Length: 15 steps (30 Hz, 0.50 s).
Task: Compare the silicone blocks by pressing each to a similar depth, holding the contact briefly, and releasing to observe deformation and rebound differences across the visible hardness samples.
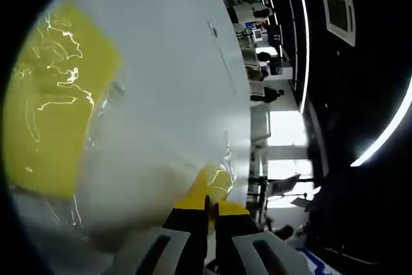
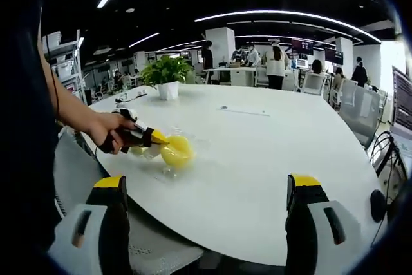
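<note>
A yellow silicone block (image 2: 177,151) in clear wrap lies near the left edge of the white table (image 2: 270,152). A hand holds my left gripper (image 2: 143,137) with its yellow tips against that block. In the left gripper view the jaws of my left gripper (image 1: 210,205) stand together, and the block (image 1: 215,180) sits right at their tips. A second, larger yellow block (image 1: 58,101) in crinkled wrap lies close by on the left of that view. My right gripper (image 2: 206,183) hangs in front of the table's near edge, open wide with nothing between its jaws.
A potted plant (image 2: 166,72) stands at the far left of the table, and a flat paper (image 2: 243,110) lies toward the back. Office chairs (image 2: 360,111) stand at the right. Several people are at desks behind.
</note>
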Tool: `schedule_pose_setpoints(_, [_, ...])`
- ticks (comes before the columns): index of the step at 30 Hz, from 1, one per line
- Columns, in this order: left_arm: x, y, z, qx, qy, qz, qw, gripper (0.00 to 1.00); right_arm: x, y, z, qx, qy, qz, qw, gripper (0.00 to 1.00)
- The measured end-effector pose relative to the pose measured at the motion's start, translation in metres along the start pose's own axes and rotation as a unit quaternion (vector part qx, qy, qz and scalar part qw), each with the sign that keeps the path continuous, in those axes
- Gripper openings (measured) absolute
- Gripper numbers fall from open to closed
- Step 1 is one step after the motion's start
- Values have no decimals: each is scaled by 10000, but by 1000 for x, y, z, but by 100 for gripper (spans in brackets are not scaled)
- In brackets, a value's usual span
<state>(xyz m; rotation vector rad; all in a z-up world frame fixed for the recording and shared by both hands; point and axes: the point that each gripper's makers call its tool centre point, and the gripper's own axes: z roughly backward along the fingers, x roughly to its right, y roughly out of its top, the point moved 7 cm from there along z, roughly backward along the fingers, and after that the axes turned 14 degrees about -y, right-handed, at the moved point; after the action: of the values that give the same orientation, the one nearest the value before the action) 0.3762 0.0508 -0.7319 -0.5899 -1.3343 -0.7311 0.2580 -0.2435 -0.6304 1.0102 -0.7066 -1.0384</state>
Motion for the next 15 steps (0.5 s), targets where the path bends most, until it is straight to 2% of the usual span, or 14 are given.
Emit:
schedule_pose_setpoints(6, [-8, 7, -2, 141, 306, 295, 9990, 0, 2, -3, 1, -70, -30, -13, 10000, 96])
schedule_pose_setpoints(9, [-11, 9, 1, 233, 536, 289, 9979, 1, 2, 2, 2, -26, -59, -27, 10000, 96])
schedule_pose_setpoints(12, [-12, 10, 0, 239, 570, 238, 9978, 1, 2, 2, 2, 33, -76, -54, 10000, 96])
schedule_pose_setpoints(15, [-11, 10, -3, 233, 616, 132, 9977, 1, 0, -4, -1, -150, -48, -73, 9998, 96])
